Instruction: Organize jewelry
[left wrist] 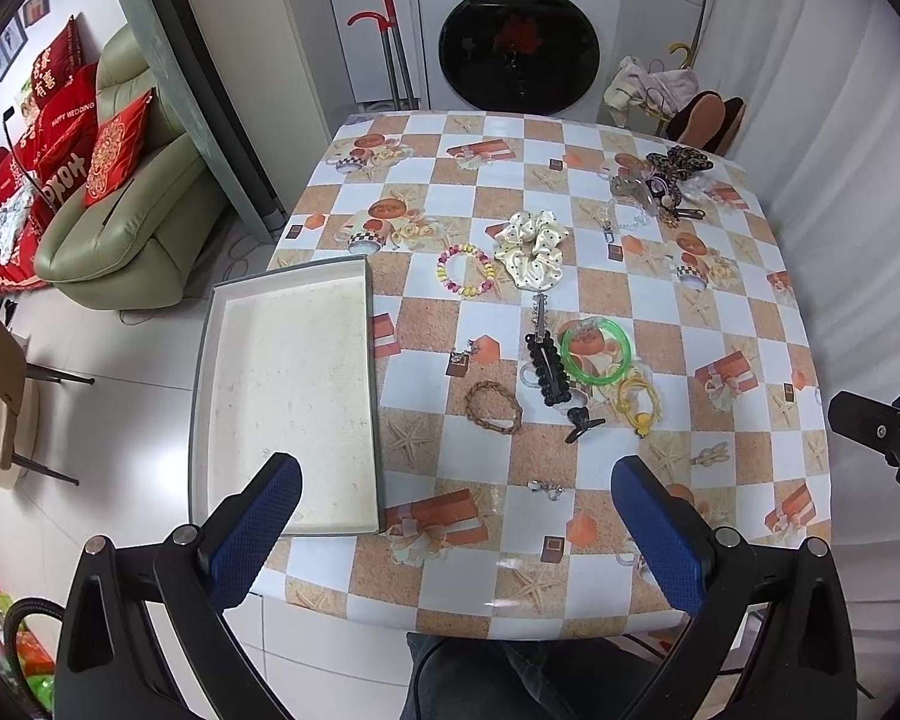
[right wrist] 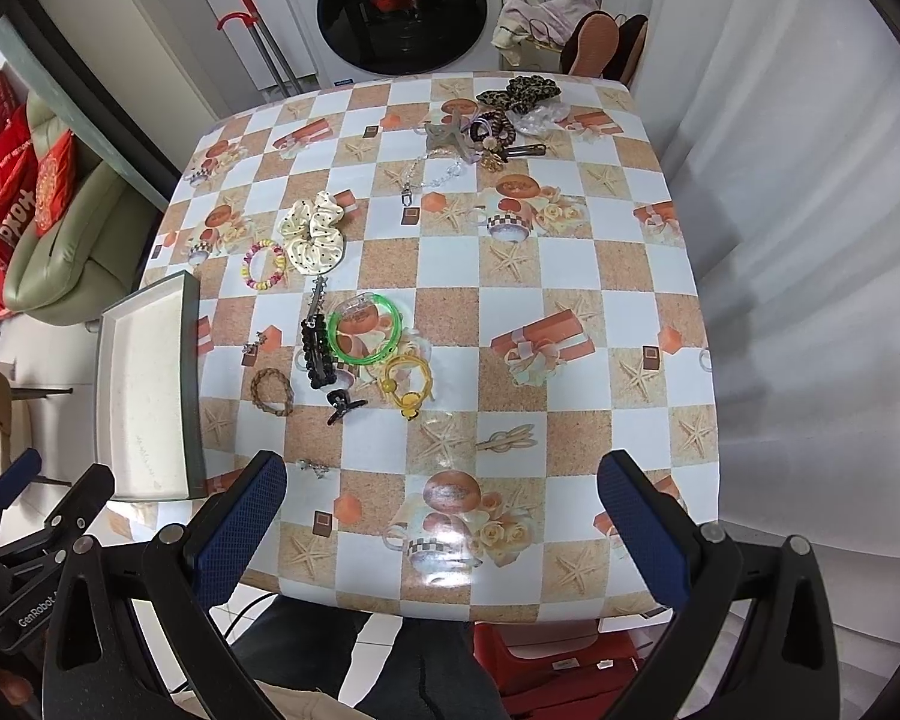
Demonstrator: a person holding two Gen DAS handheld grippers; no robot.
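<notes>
With both grippers' jaws spread wide and empty, the brown braided bracelet lies on the checkered surface just right of the shallow grey tray (nearer the left gripper).

Table: glossy checked oilcloth, glare near front edge. Tray: matt grey cardboard rim, off-white speckled paper lining, slightly rough. Scrunchie: cream satin cloth, sheened, dotted. Bangle at 3 o'clock of black bead clip: translucent green plastic, glossy. Braided bracelet: matt brown cord. Fingers: blue textured rubbery pads on matt black plastic
</notes>
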